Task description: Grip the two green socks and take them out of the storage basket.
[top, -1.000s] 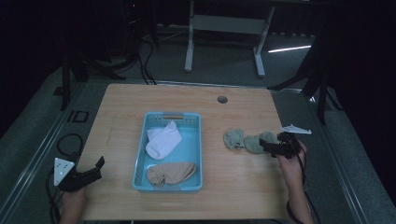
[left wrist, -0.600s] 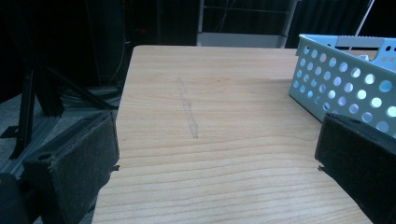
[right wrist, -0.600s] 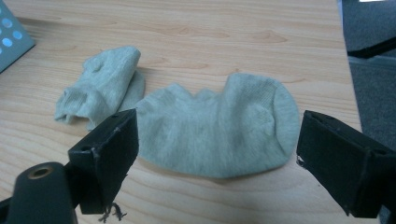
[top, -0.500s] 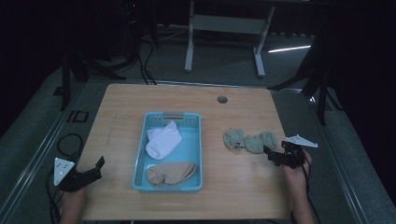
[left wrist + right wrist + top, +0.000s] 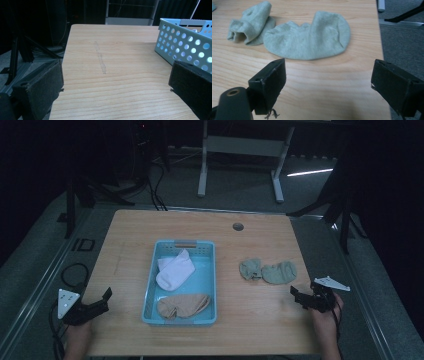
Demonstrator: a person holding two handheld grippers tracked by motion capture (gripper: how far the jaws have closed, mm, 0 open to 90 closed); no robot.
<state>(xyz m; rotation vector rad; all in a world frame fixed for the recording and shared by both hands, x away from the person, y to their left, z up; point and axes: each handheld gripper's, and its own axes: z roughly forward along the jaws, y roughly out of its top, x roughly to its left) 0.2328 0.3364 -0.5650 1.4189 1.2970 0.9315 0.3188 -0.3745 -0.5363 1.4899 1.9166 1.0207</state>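
Two grey-green socks lie on the wooden table right of centre: a folded one (image 5: 249, 268) (image 5: 249, 25) and a flat one (image 5: 280, 272) (image 5: 312, 40) touching it. My right gripper (image 5: 296, 297) (image 5: 328, 75) is open just short of the flat sock, near the table's right edge, with nothing between its jaws. A blue perforated basket (image 5: 185, 243) (image 5: 185, 42) at the table's middle holds a white sock (image 5: 175, 270) and a tan sock (image 5: 182, 305). My left gripper (image 5: 106, 299) (image 5: 116, 82) is open over bare wood at the near left corner, left of the basket.
A round cable hole (image 5: 238, 226) sits at the table's far edge. Beyond the table are a white desk frame (image 5: 240, 150) and dark stands on grey floor. The table edge (image 5: 382, 50) runs close to my right gripper's outer jaw.
My right gripper has drawn back from the flat sock's right end toward the near edge of the table. The socks stay on the table. The left gripper has not moved.
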